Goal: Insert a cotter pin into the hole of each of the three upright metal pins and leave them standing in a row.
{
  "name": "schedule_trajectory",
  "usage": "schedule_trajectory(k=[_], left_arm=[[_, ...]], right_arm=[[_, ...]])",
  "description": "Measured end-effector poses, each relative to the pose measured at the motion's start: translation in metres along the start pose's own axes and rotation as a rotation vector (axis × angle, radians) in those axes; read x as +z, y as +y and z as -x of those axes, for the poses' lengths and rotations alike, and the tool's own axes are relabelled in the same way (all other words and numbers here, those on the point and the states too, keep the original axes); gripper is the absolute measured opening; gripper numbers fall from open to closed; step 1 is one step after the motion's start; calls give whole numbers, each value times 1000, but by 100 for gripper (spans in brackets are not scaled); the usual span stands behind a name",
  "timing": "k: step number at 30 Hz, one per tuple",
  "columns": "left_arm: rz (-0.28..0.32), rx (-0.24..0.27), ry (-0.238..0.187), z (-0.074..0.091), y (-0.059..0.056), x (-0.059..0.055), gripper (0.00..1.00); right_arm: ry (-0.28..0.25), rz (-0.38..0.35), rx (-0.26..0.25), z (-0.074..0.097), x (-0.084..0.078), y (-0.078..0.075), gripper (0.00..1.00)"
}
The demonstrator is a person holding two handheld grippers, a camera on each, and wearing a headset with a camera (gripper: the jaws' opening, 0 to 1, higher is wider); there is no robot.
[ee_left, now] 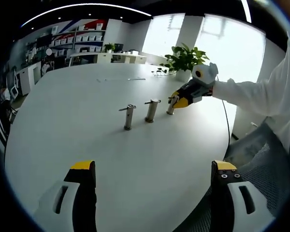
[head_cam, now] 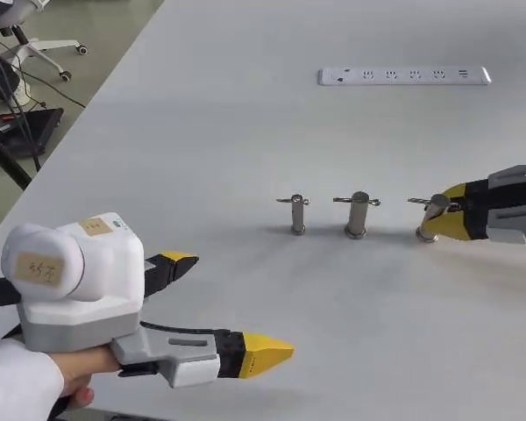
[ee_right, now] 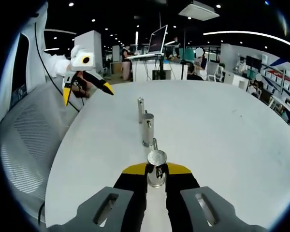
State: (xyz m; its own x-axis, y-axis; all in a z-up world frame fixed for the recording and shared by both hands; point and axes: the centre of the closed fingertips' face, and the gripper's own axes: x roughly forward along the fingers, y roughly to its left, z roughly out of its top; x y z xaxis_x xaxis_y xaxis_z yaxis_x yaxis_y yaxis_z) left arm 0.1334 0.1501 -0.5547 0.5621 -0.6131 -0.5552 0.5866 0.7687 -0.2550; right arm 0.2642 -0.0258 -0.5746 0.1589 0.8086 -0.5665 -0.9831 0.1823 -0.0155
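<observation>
**A:** Where was the right gripper point(head_cam: 438, 224)?

**B:** It reached in from three o'clock in the head view. Its black, yellow-tipped fingers point(head_cam: 454, 226) were narrowed onto the rightmost upright silver metal pin point(head_cam: 432, 217). In the right gripper view that pin point(ee_right: 156, 166) stood squarely between the two fingers point(ee_right: 133, 169). One pressed in from nine o'clock and one from three, low on the shaft, with the round head clear above them.

**A:** And the cotter pin?

**B:** A thin wire cotter pin point(head_cam: 419, 202) sat through the top of that pin and pointed toward nine o'clock. It was above the fingers and not touched by them.

**A:** What about the other two?

**B:** The middle metal pin point(head_cam: 357, 216) and the left metal pin point(head_cam: 298, 216) stood upright on the pale grey table point(head_cam: 245, 132), in a row with the held one. Each had a wire pin through its head. Seen from the right gripper they lined up toward twelve o'clock, the middle one point(ee_right: 147, 129) nearer and the far one point(ee_right: 140, 109) behind it.

**A:** What about the left gripper point(head_cam: 234, 307)?

**B:** It sat at seven o'clock in the head view, well away from the row. Its fingers point(head_cam: 263, 353) were spread wide with nothing between them. Its own view showed the same, with the row point(ee_left: 151, 110) off at twelve o'clock.

**A:** Anything else on the table?

**B:** A white power strip point(head_cam: 403, 76) lay flat at twelve o'clock of the row, well beyond it.
</observation>
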Motion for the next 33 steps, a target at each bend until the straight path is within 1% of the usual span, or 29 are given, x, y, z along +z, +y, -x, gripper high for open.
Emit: schedule_trajectory(k=[4,6,9,12,16,17,18,19,20,21,22,24,25,27,28,29,30,31,33], left_arm=[[-7,1,1,0,-2,1,99],[-7,-2,1,-1,-2,1,99],[0,-11,-3,-1,-4,1,99],[-2,-14,10,-2,-5,0,99],[-2,-20,14,-2,-5,0,99],[-2,-22,13,-3,-6,0,99],[-5,-24,12,-3,-6,1,99],[-8,-24,11,-3,-7,2,99],[-11,-25,8,-3,-7,3,99],[-13,-26,5,-3,-8,4,99],[-16,-28,0,-3,-9,6,99],[-21,-29,-5,-3,-10,8,99],[-24,-29,-8,-3,-10,9,99],[-29,-31,-18,-3,-11,12,99],[-29,-32,-21,-2,-12,13,99],[-22,-38,-33,-1,-14,16,99],[-14,-42,-49,-1,-15,19,99],[-6,-46,-70,0,-17,24,99],[-7,-47,-88,2,-18,29,99]], right_arm=[[3,4,4,-1,-5,-2,8],[6,23,0,-2,-6,-1,8],[0,26,11,-1,-5,2,8],[-7,25,14,-1,-3,5,8],[2,27,9,-1,-2,6,9],[-8,9,13,-1,0,7,9],[-79,-39,4,0,12,6,10],[-96,-49,-15,1,17,2,14],[-107,-47,-39,4,23,-1,21],[-112,-45,-42,5,26,-1,28],[-133,-47,-47,7,33,1,31],[-156,-54,-56,10,39,2,33],[-165,-56,-64,11,43,2,36],[-190,-67,-85,17,56,9,44],[-206,-115,-104,21,64,13,50],[-229,-119,-111,24,70,16,57],[-245,-113,-108,28,76,25,65],[-252,-119,-113,30,80,30,69],[-265,-140,-128,36,85,40,75]])
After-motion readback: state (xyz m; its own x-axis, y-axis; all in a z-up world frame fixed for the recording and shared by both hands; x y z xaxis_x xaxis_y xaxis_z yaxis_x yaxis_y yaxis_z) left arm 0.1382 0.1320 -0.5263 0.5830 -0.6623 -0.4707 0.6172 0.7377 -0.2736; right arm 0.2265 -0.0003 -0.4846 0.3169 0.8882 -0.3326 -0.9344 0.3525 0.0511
